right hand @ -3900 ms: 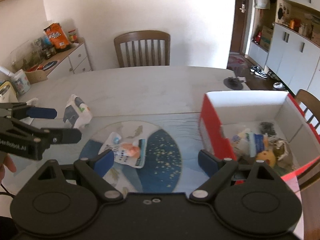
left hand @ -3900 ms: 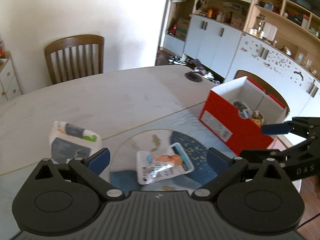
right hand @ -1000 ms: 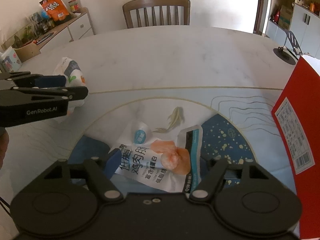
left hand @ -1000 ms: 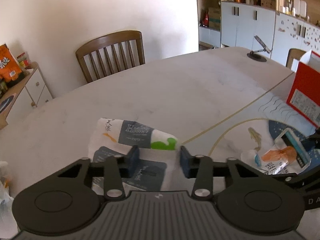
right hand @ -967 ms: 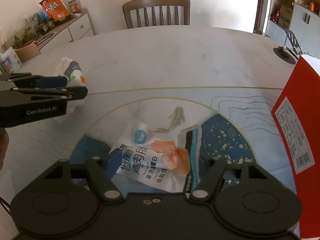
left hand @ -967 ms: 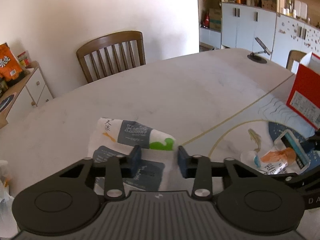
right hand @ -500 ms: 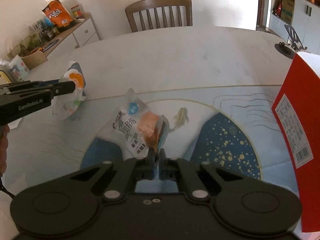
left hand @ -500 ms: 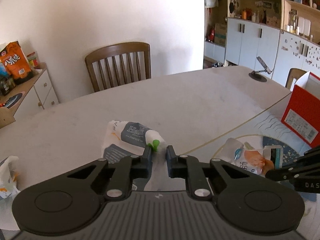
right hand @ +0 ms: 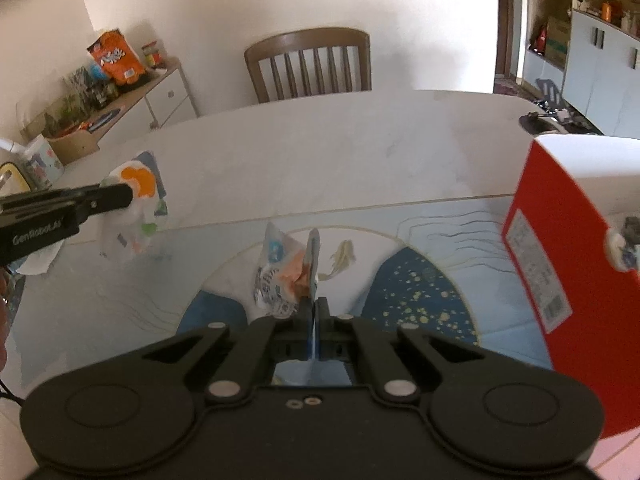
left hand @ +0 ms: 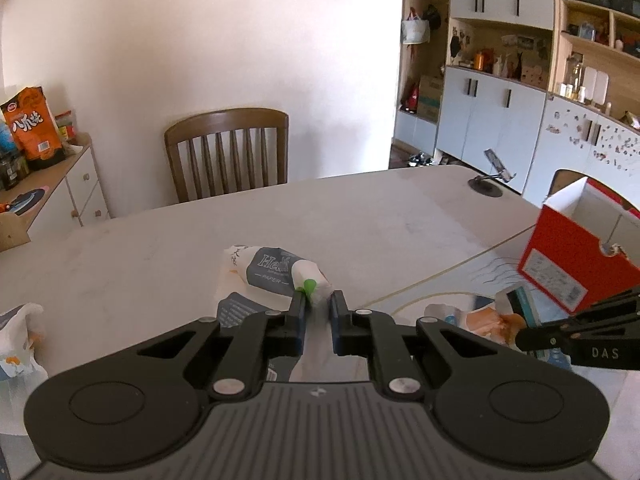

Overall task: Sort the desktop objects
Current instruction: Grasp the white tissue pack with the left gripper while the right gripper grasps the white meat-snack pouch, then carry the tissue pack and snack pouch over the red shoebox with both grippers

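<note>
Both packs lifted: left gripper clamps tissue pack, right gripper clamps snack pouch; carry steadily over red box.

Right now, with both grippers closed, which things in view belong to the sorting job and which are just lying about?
Part of the job:
- tissue pack, pinched by the left gripper
- snack pouch, pinched by the right gripper
- red box, already holding items

Just lying about:
- wooden chair
- phone stand
- orange chip bag on the sideboard
</note>
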`<state>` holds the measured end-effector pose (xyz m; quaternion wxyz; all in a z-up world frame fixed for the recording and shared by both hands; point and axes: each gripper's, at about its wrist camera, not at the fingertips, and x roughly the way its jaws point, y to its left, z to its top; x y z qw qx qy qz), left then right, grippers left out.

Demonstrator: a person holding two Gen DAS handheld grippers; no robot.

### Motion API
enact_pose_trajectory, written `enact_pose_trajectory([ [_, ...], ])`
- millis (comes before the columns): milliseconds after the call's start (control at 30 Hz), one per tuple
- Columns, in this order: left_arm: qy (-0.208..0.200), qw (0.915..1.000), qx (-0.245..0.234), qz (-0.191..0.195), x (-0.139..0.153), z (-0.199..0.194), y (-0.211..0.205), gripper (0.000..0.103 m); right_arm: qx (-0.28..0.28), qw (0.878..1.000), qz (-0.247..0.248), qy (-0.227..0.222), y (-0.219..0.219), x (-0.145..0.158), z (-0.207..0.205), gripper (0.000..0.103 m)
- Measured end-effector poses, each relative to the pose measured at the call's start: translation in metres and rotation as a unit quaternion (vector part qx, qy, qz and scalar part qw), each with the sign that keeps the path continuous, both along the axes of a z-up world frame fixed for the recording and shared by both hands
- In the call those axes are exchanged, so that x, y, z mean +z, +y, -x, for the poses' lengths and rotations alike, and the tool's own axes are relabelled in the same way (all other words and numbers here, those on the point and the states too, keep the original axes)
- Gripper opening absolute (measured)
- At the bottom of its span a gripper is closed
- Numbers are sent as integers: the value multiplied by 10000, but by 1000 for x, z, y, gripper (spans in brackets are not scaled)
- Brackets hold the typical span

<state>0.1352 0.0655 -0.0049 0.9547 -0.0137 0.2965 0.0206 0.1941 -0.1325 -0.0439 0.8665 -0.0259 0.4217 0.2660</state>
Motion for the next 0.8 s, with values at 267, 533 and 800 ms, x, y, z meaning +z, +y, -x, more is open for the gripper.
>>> enact_pose_trajectory([
  [267,-81,9993,-257,264,18,18,-25,11,-193,9996,-139,-140,-25,15,13,0],
  [533,-179,9971,-583,461,34,29,-61,11,-423,9983,-320,-258,-56,35,28,0],
  [800,-329,9929,-992,561,54,35,-98,11,-768,9948,-489,-445,-95,57,42,0],
])
